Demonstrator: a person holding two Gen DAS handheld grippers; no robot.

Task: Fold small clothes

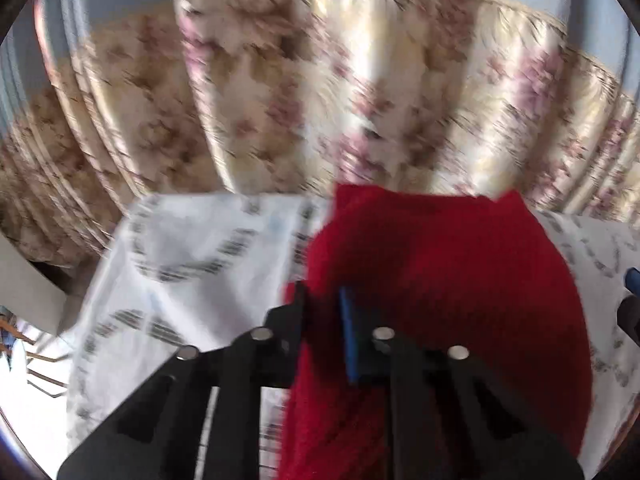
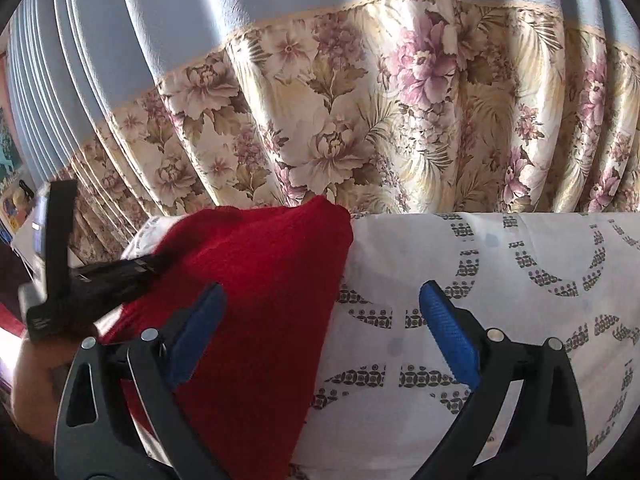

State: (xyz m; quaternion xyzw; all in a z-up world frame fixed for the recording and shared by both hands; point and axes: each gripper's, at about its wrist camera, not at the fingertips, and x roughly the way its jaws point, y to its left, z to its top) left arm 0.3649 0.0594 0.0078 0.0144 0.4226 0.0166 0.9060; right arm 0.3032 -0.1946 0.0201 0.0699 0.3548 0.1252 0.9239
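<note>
A wall of pleated curtain (image 2: 360, 120), plain blue above and flowered below, hangs right behind the work surface, which is covered by a white cloth (image 2: 500, 280) printed with dark arcs. At the far left of the right wrist view a strip of coloured clutter shows past the curtain, too small to make out. Next comes the left gripper (image 2: 154, 262), seen side-on with a hand (image 2: 38, 364) below it, its tip on the left part of the red knit (image 2: 260, 300). The knit lies on the cloth's left half, reaching back to the curtain's foot. The right gripper (image 2: 322, 336) is spread wide: its left blue pad is over the knit, its right one over bare cloth, neither pressing anything.

The left wrist view is motion-blurred. There the left gripper (image 1: 322, 308) is pinched together on a fold of the knit (image 1: 440, 260), red fabric between its fingers. At its right edge a bit of the other gripper pokes in
</note>
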